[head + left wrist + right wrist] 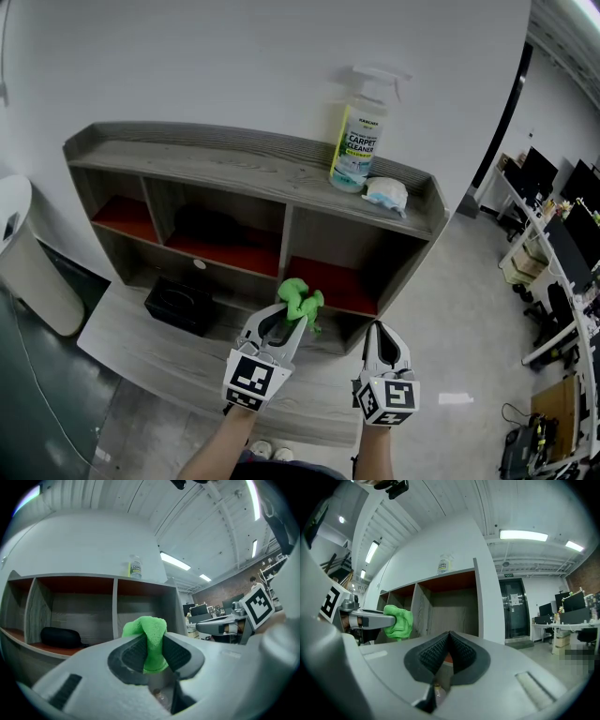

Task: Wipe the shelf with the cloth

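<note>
- Left hand-held gripper (292, 321): jaws clamped on the green cloth (300, 300). A bunch of cloth sticks out past the tips, and its own view shows the fabric pinched between the pads.
- Right hand-held gripper (380, 330): jaws together, nothing between them. It sits at 3 o'clock of the left one, level with it.
- Shelf (216, 164): at 12 o'clock from both grippers. Its long axis runs roughly 9 to 3 o'clock, slanting down toward 4 in the head view.
- The cloth sits in front of the red-floored right compartment (333, 289), near the divider. It looks short of the wood, not touching.
- Bottle (359, 141) stands on the top board at 1 o'clock of the cloth.
- Judgement: the left gripper has the cloth, so it makes the move, straight ahead to 12, then strokes along the 9–3 line.
</note>
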Tool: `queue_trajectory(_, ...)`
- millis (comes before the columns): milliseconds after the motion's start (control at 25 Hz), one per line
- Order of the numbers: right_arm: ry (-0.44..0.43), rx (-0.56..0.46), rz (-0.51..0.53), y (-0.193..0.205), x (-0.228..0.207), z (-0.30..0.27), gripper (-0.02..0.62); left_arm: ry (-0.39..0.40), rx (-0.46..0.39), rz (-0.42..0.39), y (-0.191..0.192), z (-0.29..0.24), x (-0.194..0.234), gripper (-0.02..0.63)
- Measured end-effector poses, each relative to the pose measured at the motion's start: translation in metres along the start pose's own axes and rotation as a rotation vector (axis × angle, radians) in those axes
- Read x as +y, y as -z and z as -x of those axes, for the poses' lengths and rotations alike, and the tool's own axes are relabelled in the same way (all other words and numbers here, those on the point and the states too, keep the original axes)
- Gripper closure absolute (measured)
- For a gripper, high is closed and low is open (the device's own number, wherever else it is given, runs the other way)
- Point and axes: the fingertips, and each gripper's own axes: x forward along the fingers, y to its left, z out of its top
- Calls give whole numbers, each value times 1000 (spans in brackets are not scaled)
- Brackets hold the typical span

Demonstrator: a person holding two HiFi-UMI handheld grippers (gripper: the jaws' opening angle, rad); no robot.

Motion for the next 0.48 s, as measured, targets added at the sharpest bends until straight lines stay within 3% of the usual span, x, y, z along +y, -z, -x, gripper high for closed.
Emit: queue_trajectory(480,-2,3,-7,2,-1,6,587,25,-7,5,-3,-2,-6,517)
